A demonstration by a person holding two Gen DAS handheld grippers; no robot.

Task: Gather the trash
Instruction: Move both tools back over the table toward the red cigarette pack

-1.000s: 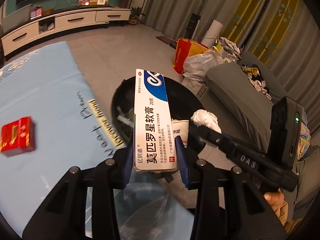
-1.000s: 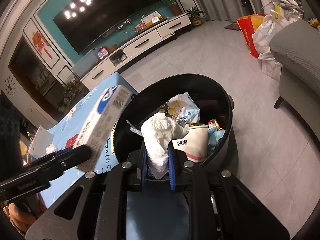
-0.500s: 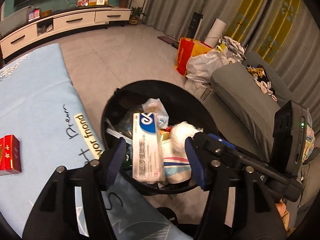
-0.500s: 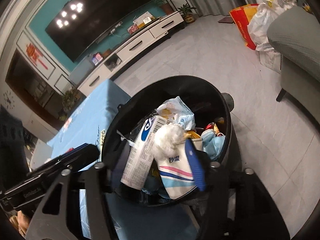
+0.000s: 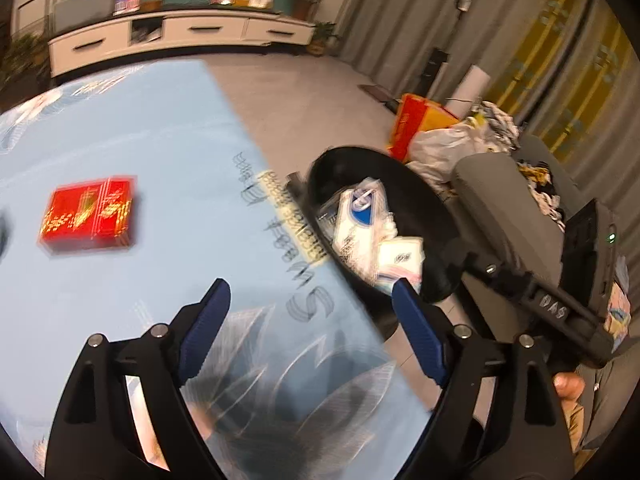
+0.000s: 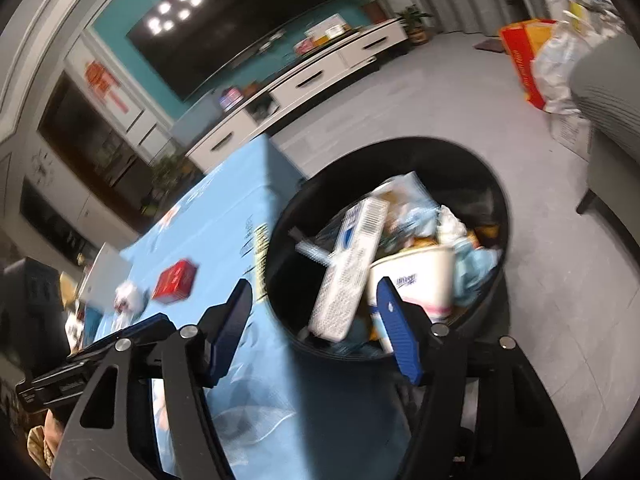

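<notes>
both claws had let go: the left gripper [image 5: 310, 326] and right gripper [image 6: 316, 322] gaped empty; the ointment box [image 6: 350, 270] and tissue wad [image 6: 450, 222] now lay in the bin [image 6: 500, 208]; a red box [image 5: 90, 218] waited on the table [image 5: 160, 128].

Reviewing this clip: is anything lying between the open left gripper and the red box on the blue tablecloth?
Nothing visible does. In the left wrist view, only bare blue tablecloth lies between the open left gripper and the red box. The crumpled white wad sits beyond the box, not in the path. The trash bin stands off to the gripper's right.
</notes>
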